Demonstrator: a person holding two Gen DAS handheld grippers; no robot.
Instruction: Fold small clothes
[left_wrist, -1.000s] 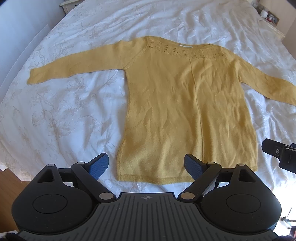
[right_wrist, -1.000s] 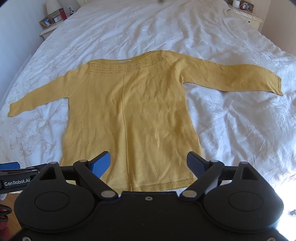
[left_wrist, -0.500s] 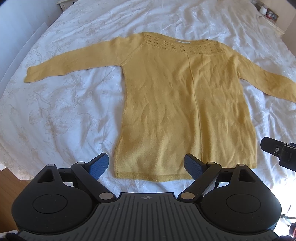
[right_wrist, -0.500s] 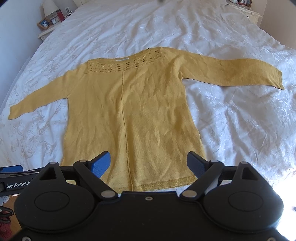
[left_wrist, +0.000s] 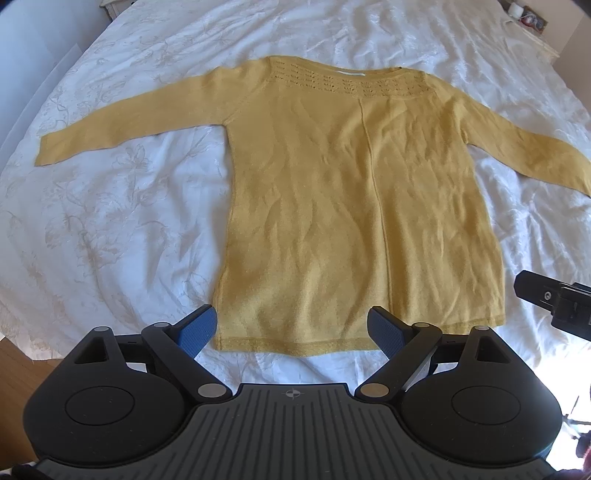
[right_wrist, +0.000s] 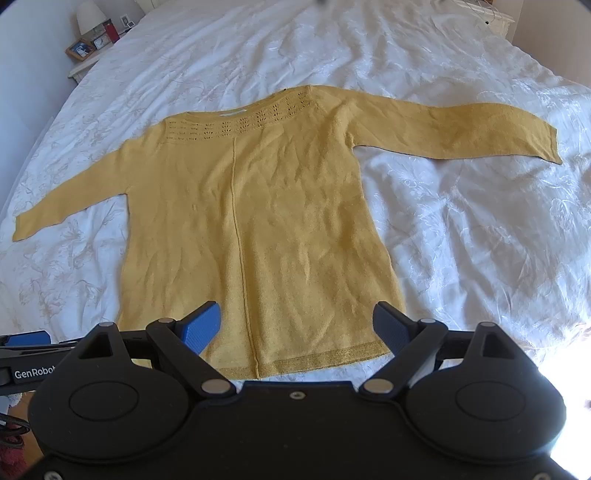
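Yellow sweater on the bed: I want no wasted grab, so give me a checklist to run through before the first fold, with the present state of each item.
1. Yellow sweater lies flat, front up, on the white bedspread: ok.
2. Both sleeves spread out to the sides, none tucked under: ok.
3. Bottom hem straight and in view near the fingertips: ok.
4. Left gripper open, nothing between its jaws: ok.
5. Right gripper open, nothing between its jaws: ok.
6. Body smooth: not ok, light wrinkles run across it.
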